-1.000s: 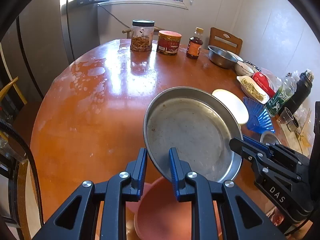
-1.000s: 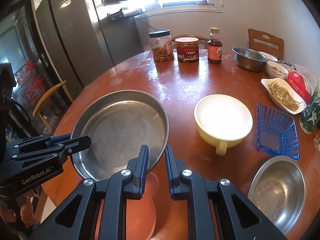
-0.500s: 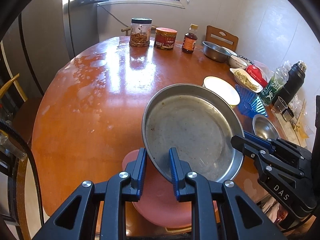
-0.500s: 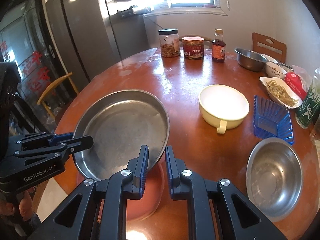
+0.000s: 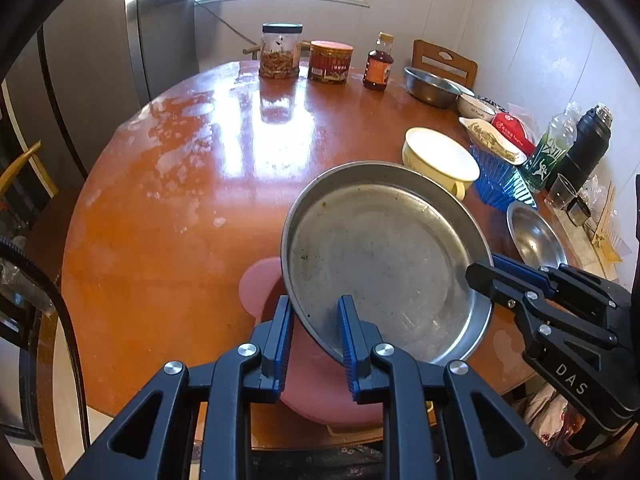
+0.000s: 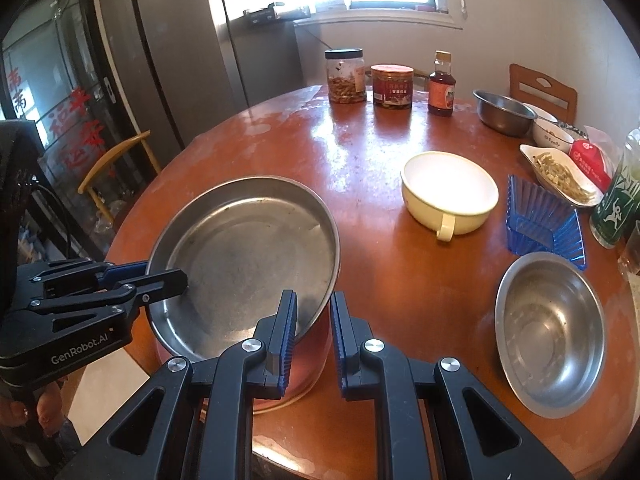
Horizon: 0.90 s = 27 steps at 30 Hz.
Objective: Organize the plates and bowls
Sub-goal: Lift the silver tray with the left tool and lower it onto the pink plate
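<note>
A: The big steel pan (image 5: 384, 264) is carried between both tools. The left tongs (image 5: 314, 328) are clamped on its near rim, and the right tongs (image 6: 314, 332) are clamped on the rim at the opposite side, each with one pad inside the wall and one outside.

B: Where does the pan sit?

A: It is tilted, at the near edge of the round table (image 5: 180, 200), over a pink plate (image 5: 320, 380). Whether its bottom touches the plate cannot be told.

B: What does it look like?

A: It is round and shallow, with a flat floor and a low upright wall. The metal is dull grey, scuffed, with a few dark specks, and there is nothing in it.

B: How would it handle?

A: It looks stiff and fairly light for its width, though wide enough to tip if held from one side only. Bare metal on ribbed pads is likely to slip, so two holds across from each other on the rim seem right. It should not break, but it could clatter or scratch the plate.

B: And what else is left to sort?

A: A cream bowl with a handle (image 6: 450, 194) stands apart further in, and a small steel bowl (image 6: 550, 332) to the right.
</note>
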{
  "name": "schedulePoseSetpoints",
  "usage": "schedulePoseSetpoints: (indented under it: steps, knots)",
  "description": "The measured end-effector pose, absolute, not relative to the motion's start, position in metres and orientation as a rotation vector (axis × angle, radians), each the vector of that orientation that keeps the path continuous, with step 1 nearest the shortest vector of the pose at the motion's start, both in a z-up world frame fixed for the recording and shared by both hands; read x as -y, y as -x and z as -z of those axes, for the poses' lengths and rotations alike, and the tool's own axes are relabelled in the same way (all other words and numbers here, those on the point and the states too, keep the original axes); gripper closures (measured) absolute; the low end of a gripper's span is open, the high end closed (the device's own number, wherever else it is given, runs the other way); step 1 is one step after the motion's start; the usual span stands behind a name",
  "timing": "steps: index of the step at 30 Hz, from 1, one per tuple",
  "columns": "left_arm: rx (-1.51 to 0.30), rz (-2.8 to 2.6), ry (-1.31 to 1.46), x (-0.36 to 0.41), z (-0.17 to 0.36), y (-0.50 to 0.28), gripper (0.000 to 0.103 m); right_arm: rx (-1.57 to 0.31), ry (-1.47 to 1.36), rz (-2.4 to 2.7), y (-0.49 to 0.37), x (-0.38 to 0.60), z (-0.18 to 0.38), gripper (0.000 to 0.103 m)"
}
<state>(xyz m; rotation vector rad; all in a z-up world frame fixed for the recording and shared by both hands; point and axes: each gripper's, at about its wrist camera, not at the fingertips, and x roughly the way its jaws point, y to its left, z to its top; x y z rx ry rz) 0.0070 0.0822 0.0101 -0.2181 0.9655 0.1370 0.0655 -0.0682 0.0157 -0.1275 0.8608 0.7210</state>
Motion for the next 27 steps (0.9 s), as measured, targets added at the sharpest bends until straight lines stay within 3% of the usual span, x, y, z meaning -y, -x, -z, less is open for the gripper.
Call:
schedulePoseSetpoints:
  steps: [27]
  knots:
    - [-1.032, -0.148, 0.253, -0.085, 0.018, -0.004, 0.08, -0.913, 0.198, -0.747, -0.057, 0.06, 0.006, 0.084]
